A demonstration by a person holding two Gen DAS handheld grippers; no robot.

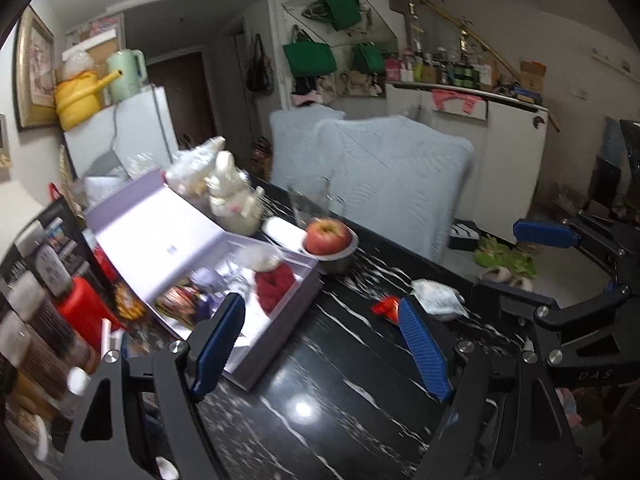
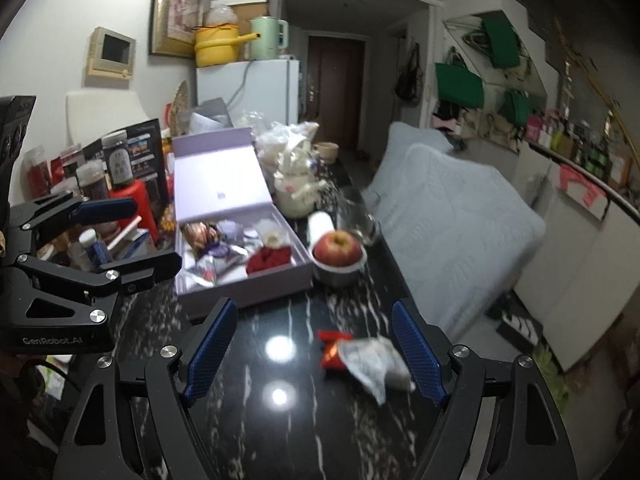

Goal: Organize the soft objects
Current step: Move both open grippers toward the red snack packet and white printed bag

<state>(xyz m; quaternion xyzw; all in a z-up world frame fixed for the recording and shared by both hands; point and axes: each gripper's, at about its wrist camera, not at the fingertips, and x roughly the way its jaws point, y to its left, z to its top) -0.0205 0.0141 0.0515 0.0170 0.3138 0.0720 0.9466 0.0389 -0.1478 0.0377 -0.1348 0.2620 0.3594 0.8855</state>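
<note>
An open lavender box [image 1: 280, 312] [image 2: 256, 292] lies on the black marble table and holds a red knitted piece [image 1: 274, 282] [image 2: 269, 259], foil packets and other small soft items. A white crumpled pouch [image 1: 438, 298] [image 2: 378, 360] and a small red wrapper [image 1: 386, 307] [image 2: 332, 350] lie loose on the table. My left gripper [image 1: 320, 344] is open and empty above the table beside the box. My right gripper [image 2: 310, 354] is open and empty, with the pouch and wrapper lying between its fingers near the right finger.
An apple [image 1: 326, 236] [image 2: 338, 248] sits in a steel bowl behind the box. A white teapot [image 1: 232, 196] [image 2: 294, 188], a glass [image 2: 360, 220] and jars [image 2: 94, 184] crowd the table's far and left sides. Grey-covered chairs [image 2: 452, 220] stand at the right edge.
</note>
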